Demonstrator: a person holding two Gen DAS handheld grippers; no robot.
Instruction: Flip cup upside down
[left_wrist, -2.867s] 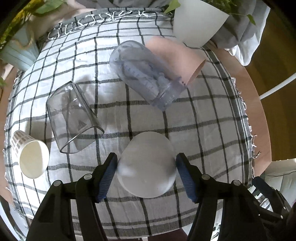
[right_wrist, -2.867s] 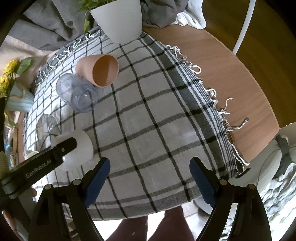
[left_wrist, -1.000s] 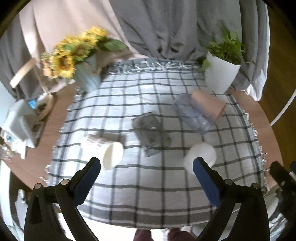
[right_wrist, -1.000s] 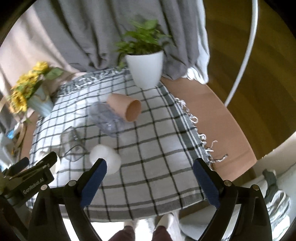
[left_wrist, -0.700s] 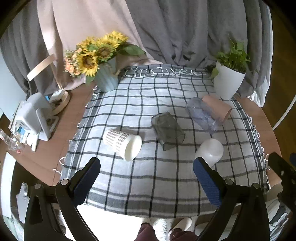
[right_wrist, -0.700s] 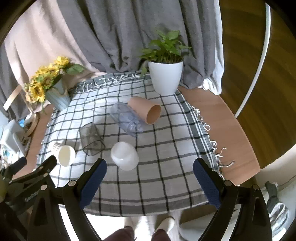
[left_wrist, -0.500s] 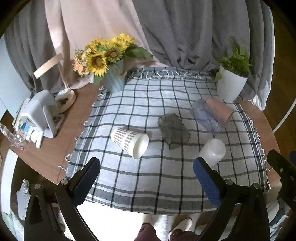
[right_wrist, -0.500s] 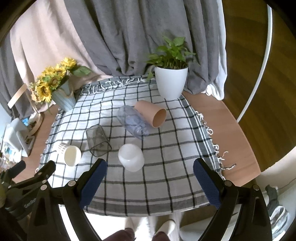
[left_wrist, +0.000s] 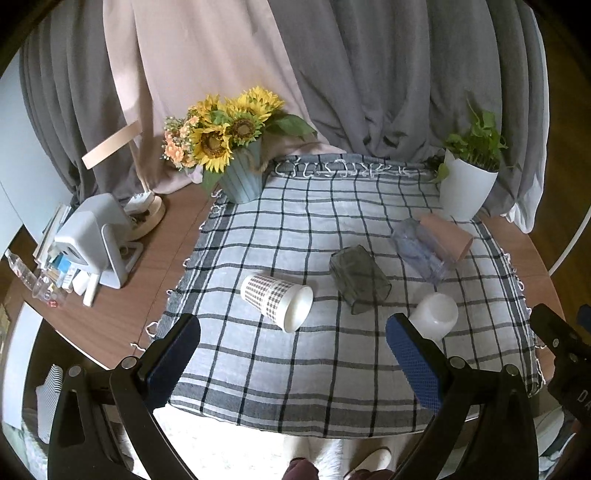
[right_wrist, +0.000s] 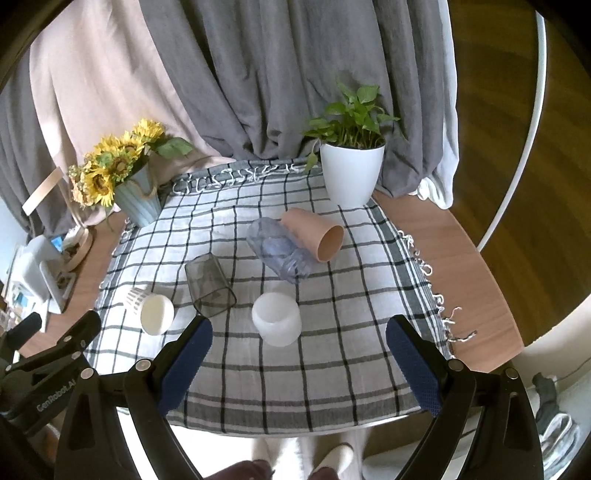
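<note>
A white frosted cup (right_wrist: 276, 324) stands upside down on the checked cloth; it also shows in the left wrist view (left_wrist: 434, 315). Four other cups lie on their sides: a checked paper cup (left_wrist: 276, 296) (right_wrist: 151, 308), a smoky square glass (left_wrist: 359, 278) (right_wrist: 209, 284), a bluish clear tumbler (left_wrist: 419, 248) (right_wrist: 279, 248) and a pink cup (left_wrist: 446, 235) (right_wrist: 314, 233). My left gripper (left_wrist: 293, 354) and right gripper (right_wrist: 298, 356) are both open and empty, held back above the table's front edge, well clear of the cups.
A sunflower vase (left_wrist: 240, 181) stands at the cloth's back left, a white plant pot (right_wrist: 351, 175) at the back right. A white appliance and clutter (left_wrist: 88, 243) sit on the bare wood to the left. Grey curtains hang behind. The person's feet show below the front edge.
My left gripper let go of the white cup, which now stands upside down. Both grippers have pulled back and up from the table, so the whole table is in view.
</note>
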